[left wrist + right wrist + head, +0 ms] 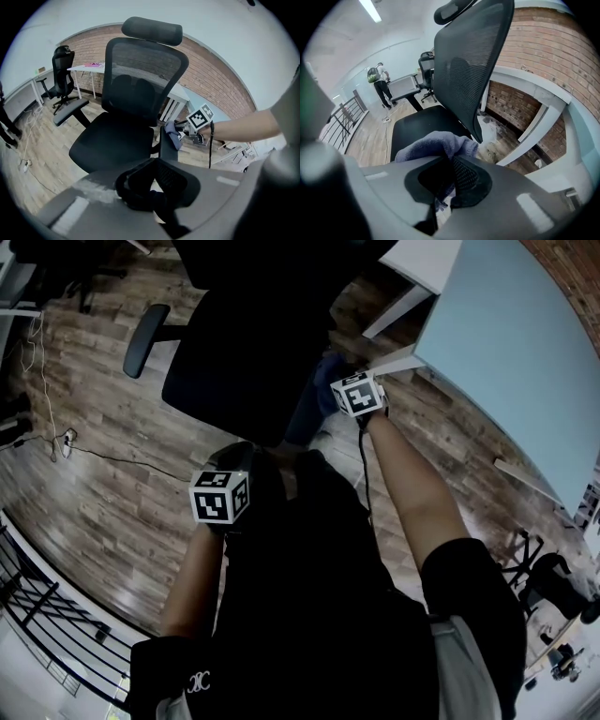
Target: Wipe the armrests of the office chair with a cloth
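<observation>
A black mesh office chair (234,352) stands in front of me; its seat (112,143) and tall backrest (468,70) fill both gripper views. My right gripper (359,395) is shut on a blue cloth (436,143), pressing it onto the chair's right armrest (167,145); the left gripper view shows the cloth (172,134) lying over that armrest's far end. The other armrest (145,338) sticks out on the chair's far side, untouched. My left gripper (220,495) hangs back near my body, off the chair, its jaws together with nothing between them.
A white table (506,343) stands right of the chair, against a brick wall (553,51). A cable (103,457) runs over the wooden floor at left, by a black railing (37,606). Another office chair (63,70) and a person (379,79) are farther off.
</observation>
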A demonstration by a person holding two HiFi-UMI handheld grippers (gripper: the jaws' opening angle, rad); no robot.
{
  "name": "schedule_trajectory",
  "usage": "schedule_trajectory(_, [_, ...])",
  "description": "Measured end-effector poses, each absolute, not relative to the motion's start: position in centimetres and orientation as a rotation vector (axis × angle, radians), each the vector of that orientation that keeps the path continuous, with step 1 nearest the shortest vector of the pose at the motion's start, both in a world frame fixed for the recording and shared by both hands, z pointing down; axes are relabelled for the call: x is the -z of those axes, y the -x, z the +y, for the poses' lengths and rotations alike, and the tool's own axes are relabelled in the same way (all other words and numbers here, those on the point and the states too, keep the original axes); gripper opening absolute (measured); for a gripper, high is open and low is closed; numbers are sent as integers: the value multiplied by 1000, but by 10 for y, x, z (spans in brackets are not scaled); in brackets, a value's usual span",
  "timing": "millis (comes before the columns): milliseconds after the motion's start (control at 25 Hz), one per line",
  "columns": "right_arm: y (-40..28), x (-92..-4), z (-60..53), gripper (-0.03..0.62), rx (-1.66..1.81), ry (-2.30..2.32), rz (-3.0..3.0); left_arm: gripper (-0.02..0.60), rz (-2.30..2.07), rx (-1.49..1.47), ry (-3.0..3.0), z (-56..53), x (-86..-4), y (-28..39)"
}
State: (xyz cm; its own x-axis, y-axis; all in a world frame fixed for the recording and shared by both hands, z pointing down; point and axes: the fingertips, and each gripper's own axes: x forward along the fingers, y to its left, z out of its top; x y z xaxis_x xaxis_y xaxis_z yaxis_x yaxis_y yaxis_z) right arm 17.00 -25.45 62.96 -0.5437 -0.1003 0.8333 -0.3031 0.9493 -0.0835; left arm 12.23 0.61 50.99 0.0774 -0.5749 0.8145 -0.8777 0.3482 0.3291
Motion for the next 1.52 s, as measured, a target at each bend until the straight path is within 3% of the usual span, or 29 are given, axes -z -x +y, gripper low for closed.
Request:
schedule_trajectory(320, [-121, -631, -236, 17, -209, -203, -2119, 6, -1626, -331, -1279, 27, -517, -97])
schedule_trajectory(680, [-117, -638, -173, 17, -216, -102, -2079, 6, -1617, -277, -1301, 27, -522, -72])
schedule_trajectory(1080, [-145, -657, -109, 17, -154, 720, -1706, 6, -1608, -232, -1315, 31, -548, -56])
schedule_trajectory(1520, [-123, -685, -129, 16, 271, 1118, -1136, 6, -1586, -203, -1266, 71, -569, -32])
